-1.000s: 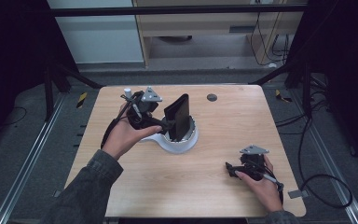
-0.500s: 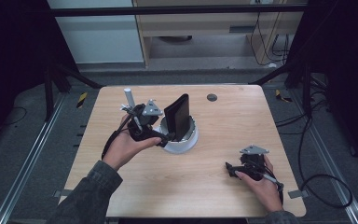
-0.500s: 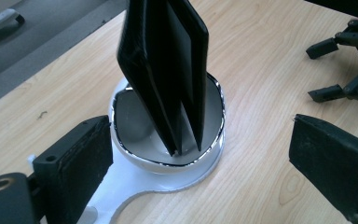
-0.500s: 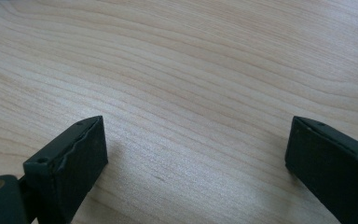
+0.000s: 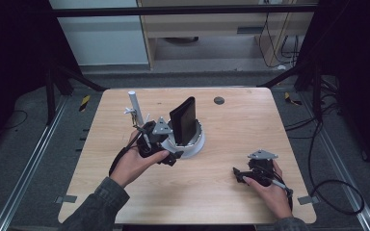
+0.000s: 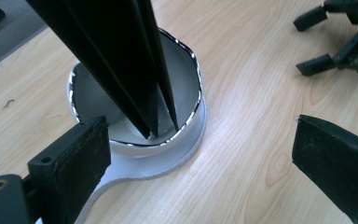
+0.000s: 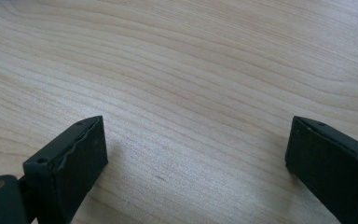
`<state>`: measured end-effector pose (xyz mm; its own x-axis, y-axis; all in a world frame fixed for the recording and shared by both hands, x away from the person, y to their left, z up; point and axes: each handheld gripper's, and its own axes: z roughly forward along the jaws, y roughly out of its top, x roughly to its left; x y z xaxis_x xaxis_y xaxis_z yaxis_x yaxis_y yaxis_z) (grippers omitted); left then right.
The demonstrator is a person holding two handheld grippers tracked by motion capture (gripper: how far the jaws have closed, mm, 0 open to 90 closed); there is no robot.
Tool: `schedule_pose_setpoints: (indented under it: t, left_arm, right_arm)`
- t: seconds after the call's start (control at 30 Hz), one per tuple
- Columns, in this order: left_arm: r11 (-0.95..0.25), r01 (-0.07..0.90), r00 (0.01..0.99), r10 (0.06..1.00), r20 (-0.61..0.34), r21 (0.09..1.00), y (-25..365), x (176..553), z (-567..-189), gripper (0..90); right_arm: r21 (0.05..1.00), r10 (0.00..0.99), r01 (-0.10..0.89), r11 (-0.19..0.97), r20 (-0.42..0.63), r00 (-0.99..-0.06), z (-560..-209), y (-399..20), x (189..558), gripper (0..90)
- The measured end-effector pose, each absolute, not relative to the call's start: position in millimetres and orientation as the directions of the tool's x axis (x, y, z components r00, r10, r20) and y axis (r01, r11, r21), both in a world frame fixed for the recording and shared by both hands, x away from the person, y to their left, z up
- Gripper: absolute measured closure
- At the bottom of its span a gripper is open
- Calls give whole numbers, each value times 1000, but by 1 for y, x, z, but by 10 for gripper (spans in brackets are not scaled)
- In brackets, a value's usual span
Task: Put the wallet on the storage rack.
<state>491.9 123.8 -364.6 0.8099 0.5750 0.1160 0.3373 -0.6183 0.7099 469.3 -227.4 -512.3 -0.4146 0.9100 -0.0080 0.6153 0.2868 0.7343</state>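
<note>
High view – holder: a white cup-shaped holder [image 5: 192,144] stands near the middle of the wooden table [image 5: 250,120], slightly toward the person's left.
High view – black item: a flat black folded item [image 5: 183,120] stands in the holder, long axis near upright, top leaning away from the person.
High view – left gripper: the left gripper [image 5: 160,142] sits just beside the holder on its left flank, clearly the nearer tool.
High view – right gripper: the right gripper [image 5: 250,172] rests low at the table's near right, well apart from the holder.
High view – other: a white rod [image 5: 134,105] stands behind the left hand; a small dark disc [image 5: 218,100] lies near the far edge.

Left gripper view – jaws: spread wide, nothing between them.
Left gripper view – target: holder rim [image 6: 135,140] lies ahead, toward the left jaw; the black item [image 6: 116,60] rises from inside it, its lower edge seated at the bottom.
Left gripper view – judgement: the jaws probably need to shift toward the item before closing.
Left gripper view – extra: chrome-edged rim and flat base flange, both unclear from above; the right gripper [image 6: 340,37] appears farther off.

Right gripper view – jaws: spread apart, empty, over bare wood grain [image 7: 191,84].
Right gripper view – extra: confirms the opening, which the high view cannot settle.
</note>
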Motion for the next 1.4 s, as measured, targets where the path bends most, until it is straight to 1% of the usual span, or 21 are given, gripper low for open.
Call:
schedule_pose_setpoints:
  t: [0.8,1.4]
  left_arm:
    - [-639,363,818,567,96,678,124,478,-404,41]
    - [-627,407,799,597,74,664,149,468,-430,50]
  right_arm:
    - [734,909,614,288,-9,-416,-512,-227,469,56]
    - [734,910,615,287,-10,-413,-512,-227,468,56]
